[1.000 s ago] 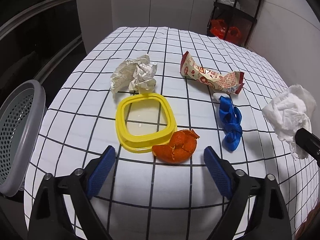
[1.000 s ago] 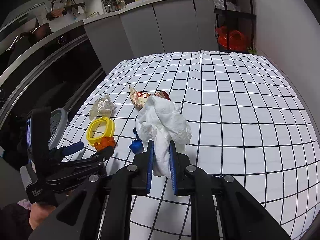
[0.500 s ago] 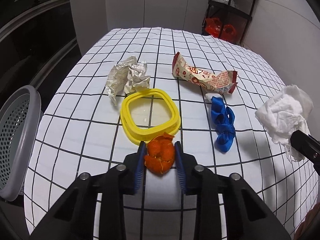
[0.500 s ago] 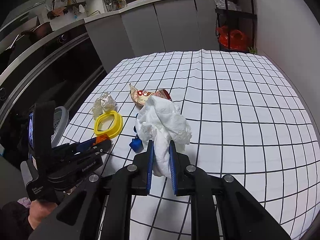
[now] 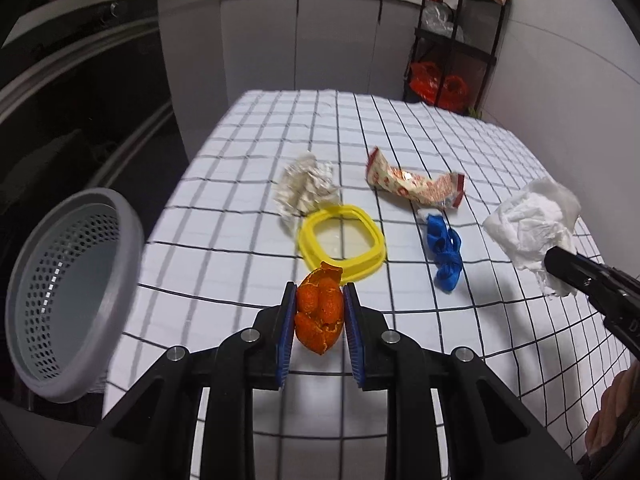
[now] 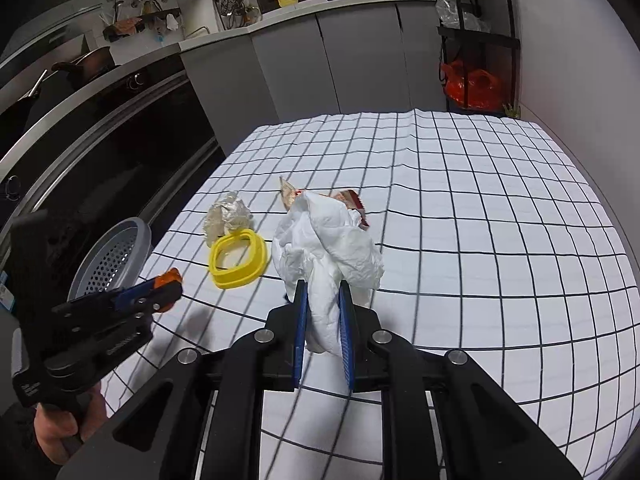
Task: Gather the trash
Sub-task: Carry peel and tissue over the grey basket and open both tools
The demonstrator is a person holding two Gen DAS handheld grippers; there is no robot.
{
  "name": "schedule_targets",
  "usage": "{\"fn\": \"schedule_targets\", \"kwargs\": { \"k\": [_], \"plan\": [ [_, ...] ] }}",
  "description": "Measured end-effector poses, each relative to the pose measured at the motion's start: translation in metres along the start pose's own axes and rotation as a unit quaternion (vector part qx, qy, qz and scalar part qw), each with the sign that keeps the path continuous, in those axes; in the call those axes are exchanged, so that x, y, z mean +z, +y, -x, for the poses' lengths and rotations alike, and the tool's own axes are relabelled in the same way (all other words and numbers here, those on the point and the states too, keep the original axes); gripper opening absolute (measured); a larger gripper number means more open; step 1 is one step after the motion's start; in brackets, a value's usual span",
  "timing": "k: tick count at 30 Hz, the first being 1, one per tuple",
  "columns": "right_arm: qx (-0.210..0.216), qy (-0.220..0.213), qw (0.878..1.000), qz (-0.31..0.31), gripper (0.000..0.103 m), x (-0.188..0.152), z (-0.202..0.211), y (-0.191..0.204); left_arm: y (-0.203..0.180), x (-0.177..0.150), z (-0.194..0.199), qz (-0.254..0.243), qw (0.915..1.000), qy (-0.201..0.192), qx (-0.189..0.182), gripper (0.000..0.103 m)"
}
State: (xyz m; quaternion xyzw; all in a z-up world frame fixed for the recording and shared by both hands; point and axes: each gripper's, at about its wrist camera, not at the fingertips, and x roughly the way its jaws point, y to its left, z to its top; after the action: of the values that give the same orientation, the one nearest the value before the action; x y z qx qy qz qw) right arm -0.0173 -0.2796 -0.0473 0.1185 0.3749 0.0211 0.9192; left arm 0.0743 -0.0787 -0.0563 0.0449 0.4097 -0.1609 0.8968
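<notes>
My left gripper (image 5: 319, 312) is shut on an orange peel (image 5: 320, 312) and holds it above the checked tablecloth; it also shows in the right wrist view (image 6: 160, 284). My right gripper (image 6: 323, 308) is shut on a crumpled white tissue (image 6: 328, 244), held above the table; the tissue also shows in the left wrist view (image 5: 534, 220). A grey perforated bin (image 5: 64, 300) stands off the table's left edge. On the table lie a crumpled foil ball (image 5: 306, 190), a red snack wrapper (image 5: 416, 186) and a blue ribbon (image 5: 444, 254).
A yellow square lid frame (image 5: 342, 242) lies on the checked tablecloth (image 5: 224, 264) just past the peel. Dark oven fronts and grey cabinets run along the left and back. A black shelf rack (image 5: 456, 40) with red bags stands at the back right.
My left gripper closed on the orange peel and lifted it off the table, pulling back from the yellow frame. The right gripper kept its hold on the tissue, nearly still.
</notes>
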Motion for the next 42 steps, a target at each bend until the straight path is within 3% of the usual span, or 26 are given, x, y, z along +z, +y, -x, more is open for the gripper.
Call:
{"fn": "schedule_targets", "kwargs": {
  "k": [8,19,28,42],
  "plan": [
    [0.019,-0.02,0.998,0.049,0.015,0.008,0.006,0.063,0.044,0.009,0.054,0.004,0.998,-0.053,0.034,0.023],
    [0.089,-0.027,0.992,0.08,0.015,0.021,-0.018,0.166,0.144,0.008,0.085,0.038,0.9907,-0.073,0.109,0.023],
    [0.131,0.001,0.984,0.125,0.015,0.028,-0.059,0.243,0.222,0.0,0.077,0.107,0.9831,-0.052,0.139,0.023],
    [0.164,0.062,0.974,0.144,0.015,0.025,-0.138,0.305,0.275,-0.011,0.048,0.139,0.9776,-0.005,0.158,0.024]
  ]
}}
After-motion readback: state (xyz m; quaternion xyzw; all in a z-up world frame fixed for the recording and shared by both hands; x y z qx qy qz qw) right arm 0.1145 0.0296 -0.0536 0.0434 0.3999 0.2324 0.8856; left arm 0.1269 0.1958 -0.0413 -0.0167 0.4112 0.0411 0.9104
